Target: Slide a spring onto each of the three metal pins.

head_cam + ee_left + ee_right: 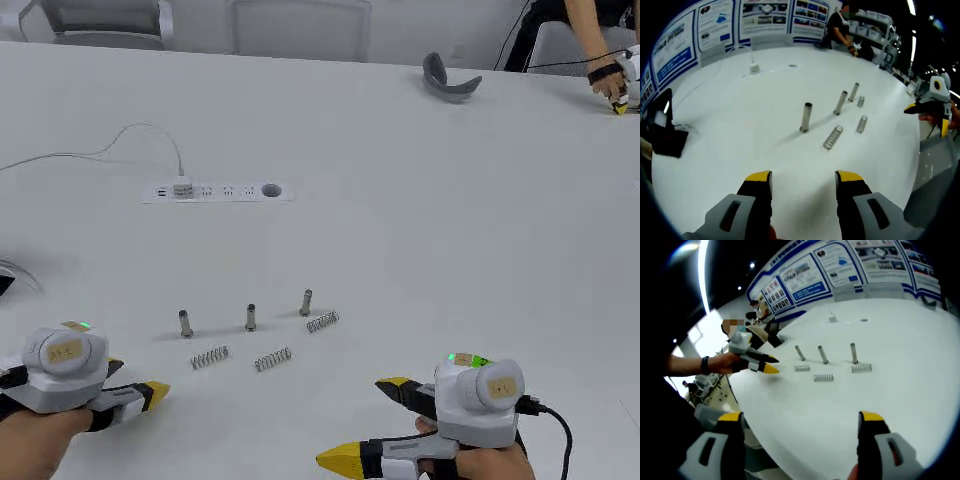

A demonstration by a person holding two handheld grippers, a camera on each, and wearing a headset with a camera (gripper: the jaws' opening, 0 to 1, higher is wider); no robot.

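Three metal pins, upright on the white table (450, 250), stand in a row that slants slightly away toward the right: left pin (185, 323), middle pin (250, 317), right pin (306, 302). Each pin is bare.

Three springs lie flat on the table, apart from one another.
- Left spring (209, 357): near the left pin, on the person's side and a little to its right.
- Middle spring (272, 359): placed the same way by the middle pin.
- Right spring (322, 322): just beside the foot of the right pin.

Two hand-held grippers have yellow tips.
- Left gripper (140, 388): low at the left of the head view, pointing toward the pins and well short of the springs. In the left gripper view its jaws stand parted with nothing between them.
- Right gripper (365, 422): at the bottom right of the head view, pointing left across the table. Its jaws are spread wide and empty.

One white power strip (215, 191) lies beyond the pins. It carries one white plug (182, 186), whose cable (145, 125) runs off to the left.

One grey curved object (448, 80) lies on the far side of the table.

One other person's hand (606, 80) is at the far right corner.
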